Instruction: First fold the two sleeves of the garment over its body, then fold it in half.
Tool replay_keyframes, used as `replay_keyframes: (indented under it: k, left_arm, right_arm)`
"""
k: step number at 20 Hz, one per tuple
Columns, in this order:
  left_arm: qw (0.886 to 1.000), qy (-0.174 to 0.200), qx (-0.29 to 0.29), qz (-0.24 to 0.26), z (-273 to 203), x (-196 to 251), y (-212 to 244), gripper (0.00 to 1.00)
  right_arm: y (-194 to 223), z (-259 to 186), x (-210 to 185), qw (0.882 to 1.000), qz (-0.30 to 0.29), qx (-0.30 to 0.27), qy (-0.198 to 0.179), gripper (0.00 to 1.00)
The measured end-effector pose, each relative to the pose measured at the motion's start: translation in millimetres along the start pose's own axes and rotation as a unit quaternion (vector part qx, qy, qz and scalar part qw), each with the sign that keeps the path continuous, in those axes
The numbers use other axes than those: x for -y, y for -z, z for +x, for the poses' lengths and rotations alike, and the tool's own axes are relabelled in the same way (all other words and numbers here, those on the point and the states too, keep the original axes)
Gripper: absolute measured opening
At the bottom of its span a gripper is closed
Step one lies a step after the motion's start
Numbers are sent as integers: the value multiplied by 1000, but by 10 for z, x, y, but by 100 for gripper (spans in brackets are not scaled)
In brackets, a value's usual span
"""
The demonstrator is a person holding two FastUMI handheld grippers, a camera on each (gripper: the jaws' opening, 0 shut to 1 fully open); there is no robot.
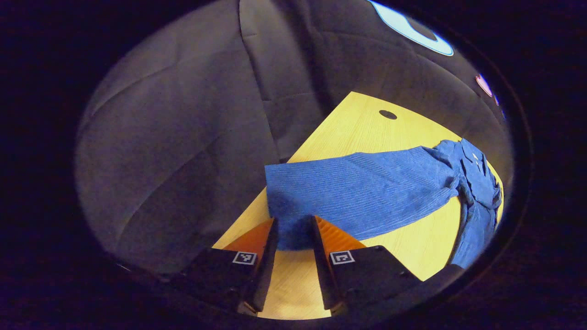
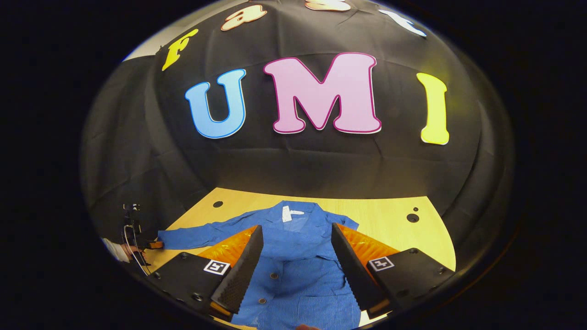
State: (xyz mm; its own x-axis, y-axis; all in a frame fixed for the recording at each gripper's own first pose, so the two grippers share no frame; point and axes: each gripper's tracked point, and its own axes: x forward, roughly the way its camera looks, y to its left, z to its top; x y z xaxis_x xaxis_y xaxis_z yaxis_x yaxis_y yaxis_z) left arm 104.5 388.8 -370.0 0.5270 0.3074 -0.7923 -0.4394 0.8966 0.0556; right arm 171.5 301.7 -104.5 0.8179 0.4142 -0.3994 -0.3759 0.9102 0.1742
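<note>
Blue garment (image 2: 298,256) lay flat on the yellow counter (image 2: 390,220), collar toward the booth wall, one sleeve (image 1: 362,192) stretched out sideways. The left tool (image 1: 293,229) had its fingers around that sleeve's cuff end, whether pressing I could not tell. The right tool (image 2: 297,247) hung over the buttoned body, fingers wide apart.

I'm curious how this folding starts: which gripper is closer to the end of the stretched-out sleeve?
The left gripper. Its fingers stand on either side of the sleeve's cuff. The right gripper hangs open over the blue garment's buttoned front, away from that cuff.
</note>
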Motion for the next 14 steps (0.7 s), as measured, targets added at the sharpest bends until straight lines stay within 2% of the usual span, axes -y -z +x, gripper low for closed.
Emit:
replay_keyframes:
  k: [1, 3, 4, 5, 9, 14]
  left_arm:
    - [1000, 4, -16, 9, -32, 28, -1, 37]
    - [1000, 6, -14, 5, 29, 87, -23, 3]
    - [1000, 19, -10, 4, 57, 131, -64, 0]
    - [999, 42, -7, 0, -4, 177, -78, 0]
    - [996, 73, 45, 19, -358, 251, -463, 0]
    - [982, 143, 105, 57, -1099, 826, -1094, 0]
  right_arm:
    - [-1, -12, -25, 1000, -1, 0, -3, 94]
    - [26, -56, -36, 1000, 0, -7, -8, 94]
    - [38, -80, -27, 1000, -1, -9, -8, 94]
    - [51, -103, -8, 1000, -3, -12, -8, 94]
    - [107, -158, 109, 1000, -6, -16, -3, 94]
    - [189, -169, 246, 1000, 17, -18, -9, 94]
